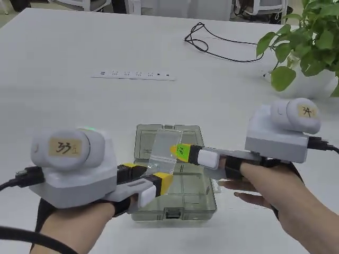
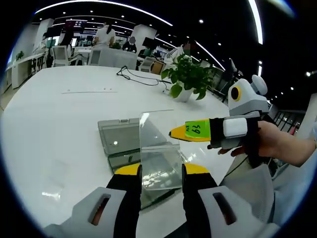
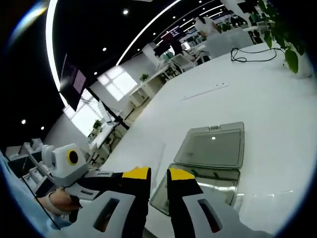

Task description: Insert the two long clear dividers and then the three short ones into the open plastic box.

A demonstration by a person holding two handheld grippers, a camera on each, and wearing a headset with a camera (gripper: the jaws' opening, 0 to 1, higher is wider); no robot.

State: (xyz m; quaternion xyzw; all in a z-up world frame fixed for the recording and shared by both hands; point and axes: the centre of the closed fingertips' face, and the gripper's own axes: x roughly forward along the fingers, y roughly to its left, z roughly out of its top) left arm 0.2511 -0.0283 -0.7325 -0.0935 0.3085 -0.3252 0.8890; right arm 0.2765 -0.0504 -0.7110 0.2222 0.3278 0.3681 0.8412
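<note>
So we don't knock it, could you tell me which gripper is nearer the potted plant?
Right. The right gripper is on the same side of the open box as the potted plant; the left gripper is across the box, holding a clear divider.

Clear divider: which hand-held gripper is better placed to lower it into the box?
Left, probably. The left hand-held gripper has the clear divider between its jaws above the open box; the right hand-held gripper reaches its upper edge.

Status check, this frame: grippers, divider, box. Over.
Left hand-held gripper shut on divider, held over box. Right hand-held gripper at divider's upper edge, grip unclear. Box open, lid flat behind.
</note>
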